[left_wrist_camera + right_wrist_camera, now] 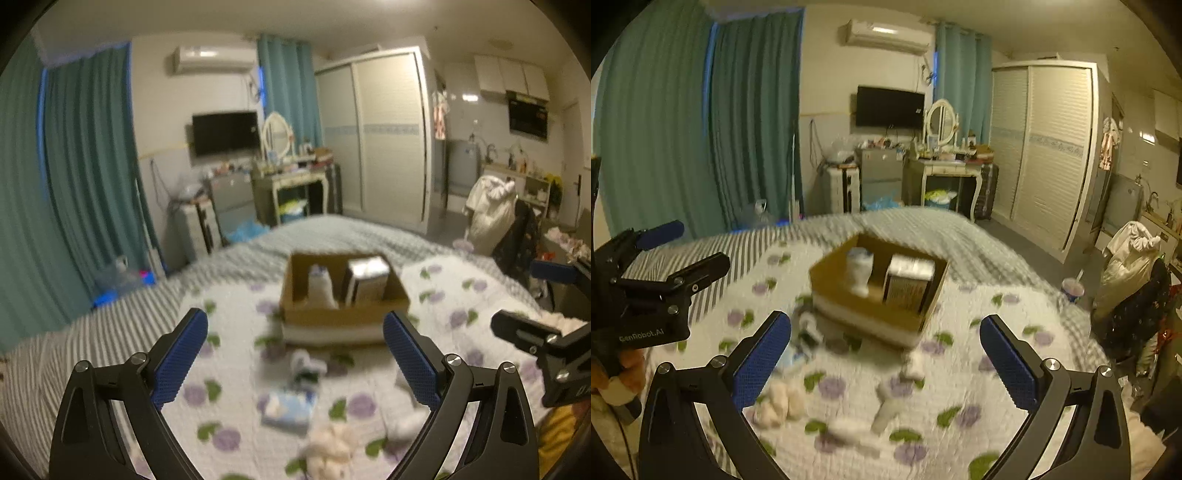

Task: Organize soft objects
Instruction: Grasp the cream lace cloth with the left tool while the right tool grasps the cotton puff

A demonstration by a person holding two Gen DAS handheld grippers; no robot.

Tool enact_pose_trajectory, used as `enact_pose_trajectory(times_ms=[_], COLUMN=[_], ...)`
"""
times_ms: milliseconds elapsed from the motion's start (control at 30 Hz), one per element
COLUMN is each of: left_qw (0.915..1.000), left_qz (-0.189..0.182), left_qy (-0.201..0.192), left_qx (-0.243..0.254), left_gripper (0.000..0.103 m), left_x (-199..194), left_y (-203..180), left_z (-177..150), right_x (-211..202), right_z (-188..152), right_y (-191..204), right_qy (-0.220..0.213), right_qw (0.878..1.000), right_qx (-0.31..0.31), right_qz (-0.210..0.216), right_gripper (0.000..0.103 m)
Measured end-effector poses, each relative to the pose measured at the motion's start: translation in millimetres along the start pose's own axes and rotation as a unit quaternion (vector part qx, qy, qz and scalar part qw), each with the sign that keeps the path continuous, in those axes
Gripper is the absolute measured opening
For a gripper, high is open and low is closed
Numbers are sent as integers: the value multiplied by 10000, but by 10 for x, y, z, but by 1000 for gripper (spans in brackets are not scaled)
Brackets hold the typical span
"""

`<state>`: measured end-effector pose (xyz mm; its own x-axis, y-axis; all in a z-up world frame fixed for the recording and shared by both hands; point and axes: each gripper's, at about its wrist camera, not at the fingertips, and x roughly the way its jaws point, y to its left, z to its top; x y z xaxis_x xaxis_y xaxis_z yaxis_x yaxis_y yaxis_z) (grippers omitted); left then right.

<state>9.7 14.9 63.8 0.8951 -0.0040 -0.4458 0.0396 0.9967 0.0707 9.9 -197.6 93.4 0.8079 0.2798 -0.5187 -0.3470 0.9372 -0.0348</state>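
The open brown cardboard box (345, 295) sits in the middle of the bed, on the white quilt printed with purple flowers and green leaves (229, 369), and it already holds two things standing upright side by side: a pale rolled soft item with a bluish top (322, 286) on the left and a boxy silver-and-white pack (365, 282) on the right. So the sorting looks partly done, with more loose pieces outside the box than in it. On the quilt in front of the box, blur makes an exact count uncertain, but about five loose pieces show: a light-blue flat packet (290, 406), a small white-and-dark bundle (306, 363) just before the box, a cream fluffy lump (330, 448) nearest the camera, a white rolled cloth (888, 406) and another white roll (849, 430) close by it. The left gripper (295, 358) hovers above these pieces with its jaws spread wide and nothing between them; the right gripper (886, 360) does likewise, jaws released and empty, aimed toward the near corner of the box. Neither touches anything yet.
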Motion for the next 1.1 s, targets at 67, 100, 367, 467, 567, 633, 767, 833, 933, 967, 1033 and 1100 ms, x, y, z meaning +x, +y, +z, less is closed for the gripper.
enact_pose_trajectory(times_ms=[67,100,367,467,567,633,767,833,933,967,1033,1100], left_qw=[9998,9996,9958,9931,9901,9890,9874,9860,9840,9834,9823,9804], left_qz=[42,68,222,165,156,158,45,-34,-158,-217,-346,-439], left_qy=[161,243,890,1161,1398,1474,1584,1668,1772,1796,1831,1904], left_qx=[-83,-113,-28,-38,-5,9,13,-11,-87,-125,-193,-241], left_gripper=[98,98,98,98,98,98,98,97,97,96,96,96], left_x=[34,61,356,479,589,633,714,777,857,879,931,997], left_y=[-21,-28,-105,-104,-101,-99,-90,-87,-75,-71,-77,-105], left_z=[-203,-313,-1103,-1280,-1441,-1515,-1598,-1632,-1666,-1668,-1664,-1669], right_x=[75,106,716,898,1055,1138,1306,1403,1481,1491,1491,1477], right_z=[-206,-309,-1073,-1283,-1417,-1477,-1548,-1579,-1599,-1600,-1589,-1574], right_y=[70,101,255,283,298,315,368,386,405,400,378,356], right_qy=[121,176,932,1160,1384,1503,1711,1825,1909,1916,1900,1868], right_qw=[9999,9998,9955,9929,9899,9883,9847,9825,9809,9808,9811,9818], right_qx=[2,-1,-126,-224,-268,-266,-265,-230,-185,-170,-106,-62], right_qz=[-2,10,-86,-155,-121,-5,211,285,331,332,351,334], right_gripper=[103,103,103,103,98,93,83,75,50,48,47,45])
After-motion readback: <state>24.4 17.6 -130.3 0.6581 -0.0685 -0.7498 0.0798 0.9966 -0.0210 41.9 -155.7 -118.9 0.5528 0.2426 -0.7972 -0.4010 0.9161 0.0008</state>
